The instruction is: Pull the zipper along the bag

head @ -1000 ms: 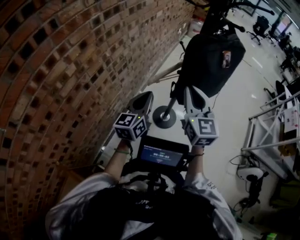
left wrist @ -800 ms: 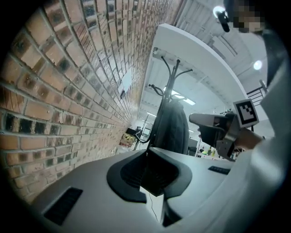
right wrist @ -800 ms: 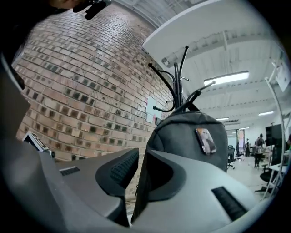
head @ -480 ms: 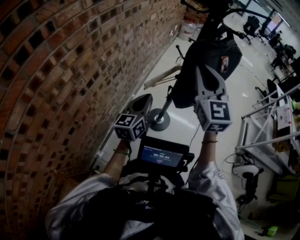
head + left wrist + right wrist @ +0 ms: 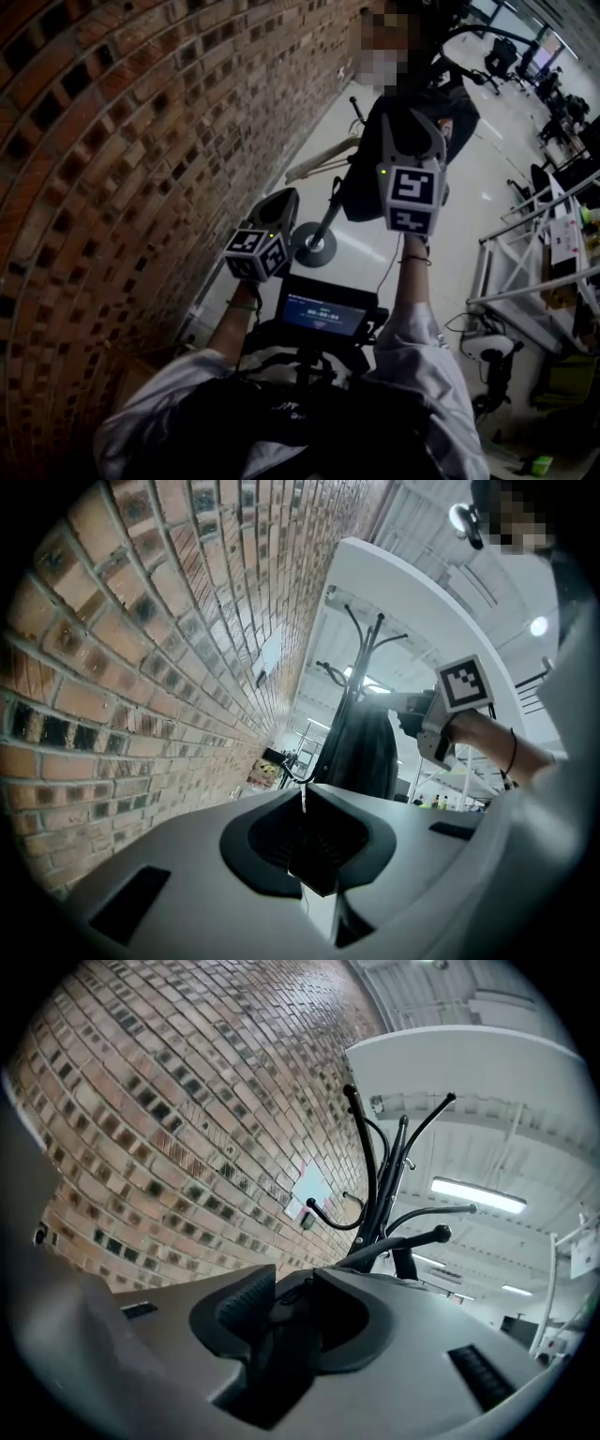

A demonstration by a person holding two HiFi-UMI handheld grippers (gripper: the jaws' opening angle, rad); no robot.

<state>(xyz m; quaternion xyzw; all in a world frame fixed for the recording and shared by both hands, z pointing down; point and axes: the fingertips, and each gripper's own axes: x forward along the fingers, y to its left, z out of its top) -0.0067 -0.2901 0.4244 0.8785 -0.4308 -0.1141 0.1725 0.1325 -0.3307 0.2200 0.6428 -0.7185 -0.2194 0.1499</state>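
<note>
As right hand-held gripper [image 5: 410, 127] just opened wide at bag [image 5: 359, 185], dark fabric [image 5: 281, 1321] seemingly between jaws, left hand-held gripper [image 5: 281, 204] closed

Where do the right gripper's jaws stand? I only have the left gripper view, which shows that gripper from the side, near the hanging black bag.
Observer: In the right gripper view the right gripper is open. Its jaws have just been opening, with a dark thing between them that I can't identify.
Operator: Where's the foot of the coat stand?
Observer: The head view shows its round base on the floor, just right of the left gripper.
</note>
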